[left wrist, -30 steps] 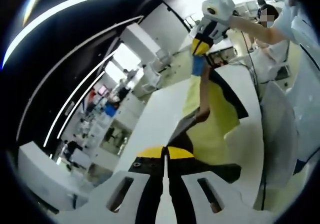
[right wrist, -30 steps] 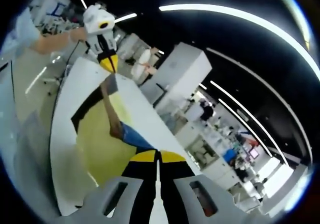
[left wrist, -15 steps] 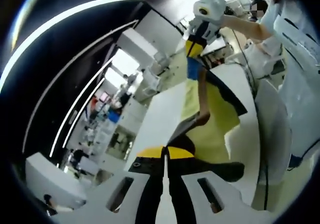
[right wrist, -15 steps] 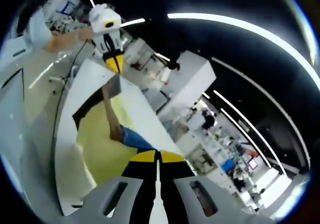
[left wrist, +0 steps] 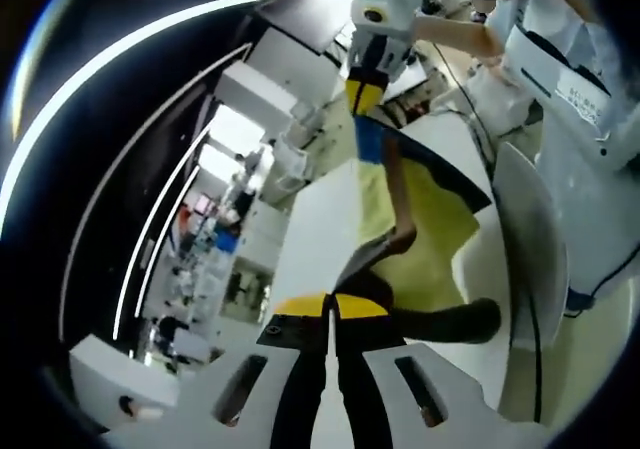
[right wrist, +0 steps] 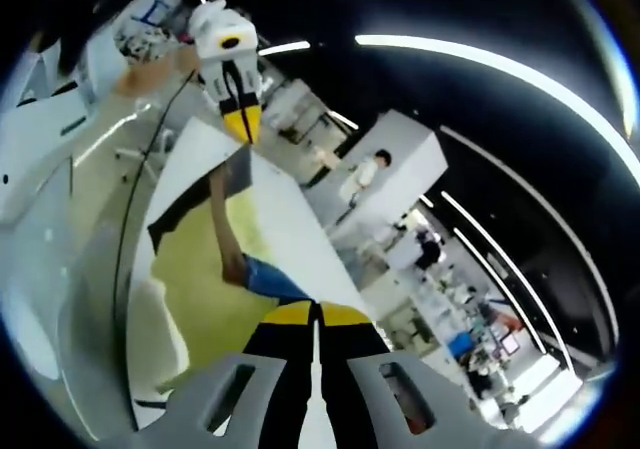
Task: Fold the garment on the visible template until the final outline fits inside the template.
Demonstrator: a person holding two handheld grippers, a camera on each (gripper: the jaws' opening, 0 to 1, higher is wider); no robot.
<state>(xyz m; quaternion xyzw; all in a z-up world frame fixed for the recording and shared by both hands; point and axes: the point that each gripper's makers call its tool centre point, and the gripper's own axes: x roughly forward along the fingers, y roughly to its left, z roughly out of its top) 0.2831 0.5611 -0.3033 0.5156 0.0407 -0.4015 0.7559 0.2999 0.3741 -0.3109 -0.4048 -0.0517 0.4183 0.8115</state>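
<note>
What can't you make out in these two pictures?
- Garment: its full shape; it hangs bunched between the two hand-held grippers, in both views.
- Template: its near outline, left gripper view, hidden behind the left hand-held gripper.
- Grip on the cloth: right gripper view, the right hand-held gripper's own tips cover the pinch.

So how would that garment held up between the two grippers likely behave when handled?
Probably floppy: the garment sags between the left gripper and right gripper instead of stretching flat. It seems light, hanging from two small pinches. Expect it to drape onto the yellow template when lowered.
</note>
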